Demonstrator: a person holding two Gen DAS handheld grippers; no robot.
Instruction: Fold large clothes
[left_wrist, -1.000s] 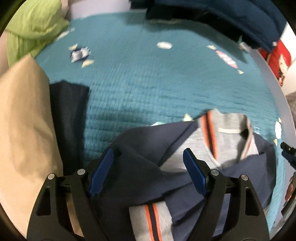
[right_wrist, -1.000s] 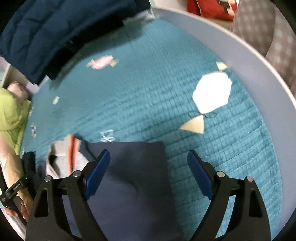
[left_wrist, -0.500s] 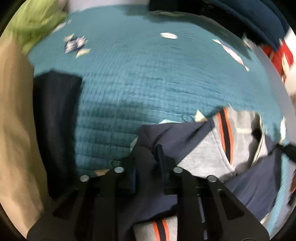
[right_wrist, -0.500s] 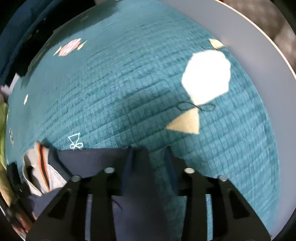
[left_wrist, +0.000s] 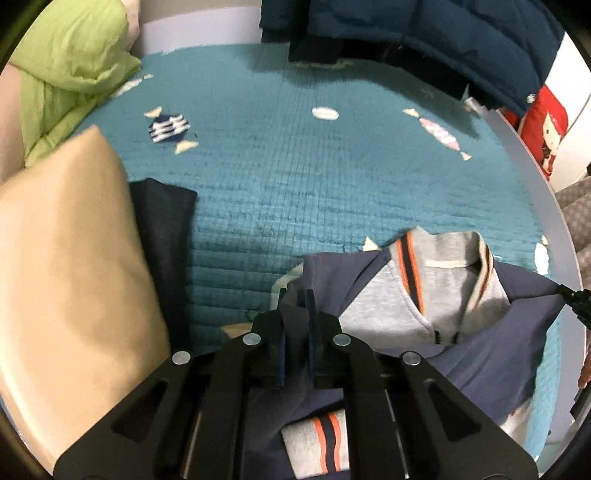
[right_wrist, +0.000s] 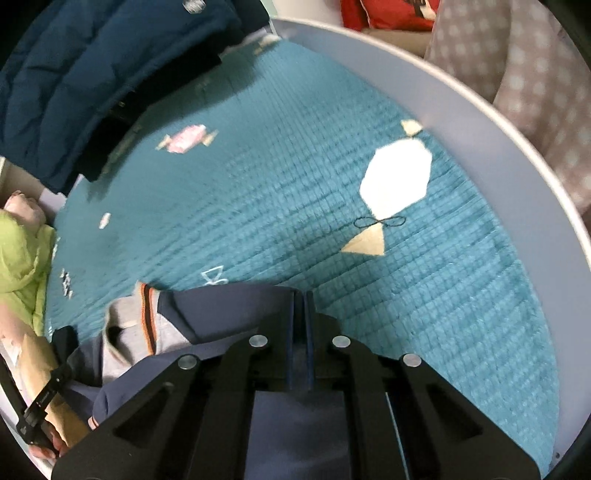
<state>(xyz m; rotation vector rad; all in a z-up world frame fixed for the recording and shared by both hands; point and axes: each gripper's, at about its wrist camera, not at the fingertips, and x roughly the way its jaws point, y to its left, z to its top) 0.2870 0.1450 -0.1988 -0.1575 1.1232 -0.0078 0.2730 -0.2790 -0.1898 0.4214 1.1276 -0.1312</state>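
A navy jacket (left_wrist: 480, 354) with a grey front and orange-striped collar lies on the teal quilt (left_wrist: 295, 166). In the left wrist view my left gripper (left_wrist: 295, 306) has its jaws closing on a raised fold of the navy shoulder, and the blue pads press the cloth. In the right wrist view my right gripper (right_wrist: 303, 299) is closing tight on the other navy shoulder edge of the jacket (right_wrist: 221, 310). The collar hangs between the two grips. The right gripper's tip shows at the left wrist view's right edge.
A beige folded cloth (left_wrist: 66, 277) and a dark folded garment (left_wrist: 162, 221) lie to the left. A green jacket (left_wrist: 66, 74) and a dark blue puffer jacket (left_wrist: 424, 29) sit at the far side. The pale bed rim (right_wrist: 443, 110) curves on the right.
Both grippers went from wide open to closed on the jacket's shoulders. Both have risen a little, and the jacket's upper edge has come up off the quilt.
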